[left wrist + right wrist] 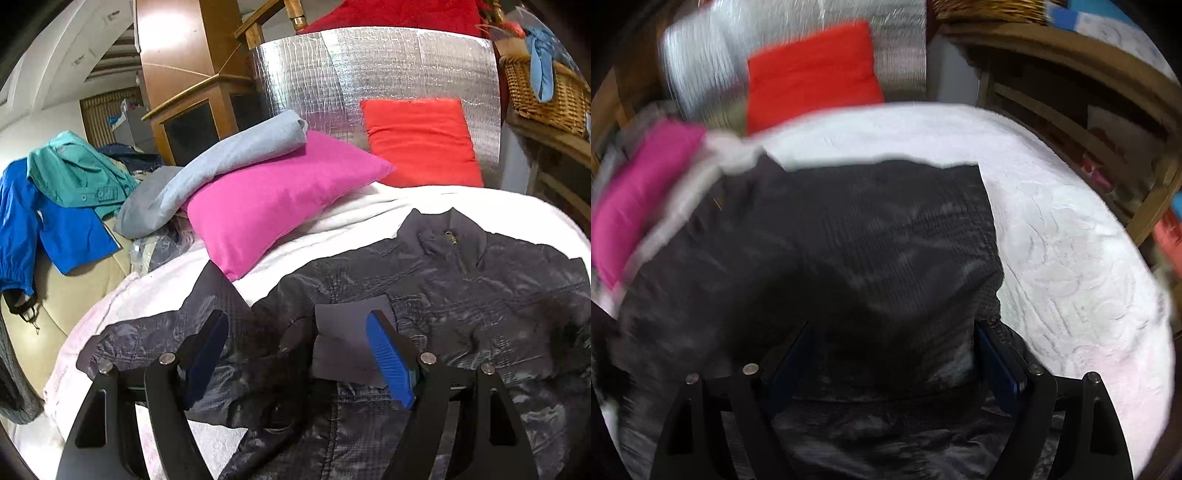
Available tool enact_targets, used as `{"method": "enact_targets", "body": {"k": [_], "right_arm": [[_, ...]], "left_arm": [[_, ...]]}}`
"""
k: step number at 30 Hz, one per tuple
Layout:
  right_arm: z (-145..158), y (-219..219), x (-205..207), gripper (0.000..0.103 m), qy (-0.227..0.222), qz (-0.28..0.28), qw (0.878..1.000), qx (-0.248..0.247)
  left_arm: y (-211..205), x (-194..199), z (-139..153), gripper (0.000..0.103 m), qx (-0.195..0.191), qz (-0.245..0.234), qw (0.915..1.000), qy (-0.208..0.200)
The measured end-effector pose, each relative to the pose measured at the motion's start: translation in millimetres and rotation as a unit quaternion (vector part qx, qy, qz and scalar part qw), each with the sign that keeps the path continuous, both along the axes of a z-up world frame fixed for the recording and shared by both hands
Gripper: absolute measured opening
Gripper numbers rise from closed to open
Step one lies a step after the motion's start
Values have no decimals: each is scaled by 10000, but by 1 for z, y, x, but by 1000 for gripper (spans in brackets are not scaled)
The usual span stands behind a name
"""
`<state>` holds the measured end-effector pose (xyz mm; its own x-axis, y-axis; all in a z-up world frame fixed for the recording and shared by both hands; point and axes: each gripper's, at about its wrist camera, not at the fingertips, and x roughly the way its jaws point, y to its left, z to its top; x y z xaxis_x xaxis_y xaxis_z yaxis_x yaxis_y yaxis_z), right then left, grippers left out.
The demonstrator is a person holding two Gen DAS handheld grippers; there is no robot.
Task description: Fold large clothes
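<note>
Left wrist view: the left claw (297, 354) is spread wide and pinches nothing. It hovers low over a dark quilted jacket (424, 314) lying front up on a white bed cover (351, 218). The jacket's collar and zip lie ahead and to the right of the claw. A sleeve (177, 332) runs out under the claw's left finger, and a flat grey patch (351, 332) sits between the fingers. A pink pillow (273, 199) rests further ahead and left.

Right wrist view, blurred by motion: the right claw (894, 354) is also spread, with the jacket (849, 240) bunched between and ahead of its fingers. Bare bed cover (1071, 240) lies to its right. Whether the fingers touch cloth I cannot tell.

To fold well, it seems best to pinch the sleeve near its cuff, lift just clear, and lay it flat across the chest before doubling the body.
</note>
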<state>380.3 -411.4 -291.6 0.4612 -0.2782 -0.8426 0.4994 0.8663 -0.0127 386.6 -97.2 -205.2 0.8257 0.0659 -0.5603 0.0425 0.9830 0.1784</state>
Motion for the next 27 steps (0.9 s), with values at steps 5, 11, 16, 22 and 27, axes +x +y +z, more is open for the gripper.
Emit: {"method": "enact_targets", "body": {"k": [5,11,16,22,27], "right_arm": [[25,-9,-14,86,-447,-272,9986,-74],[62,7,-32,86,-1456,-118,9889,-274],[51,38,-21,85,-1290,515,9899,-268],[8,65,-3,79,-271,983,9947,110],[3,67,2,79,-95,922,9954,234]], "left_arm": [[6,-1,4,78,-76,37,10000,-5],[17,-4,9,78,-157,174,9997,-82],[24,-6,12,78,-197,217,9995,-102],[29,-7,13,78,-227,198,9995,-128],[34,-9,15,78,-261,207,9993,-158]]}}
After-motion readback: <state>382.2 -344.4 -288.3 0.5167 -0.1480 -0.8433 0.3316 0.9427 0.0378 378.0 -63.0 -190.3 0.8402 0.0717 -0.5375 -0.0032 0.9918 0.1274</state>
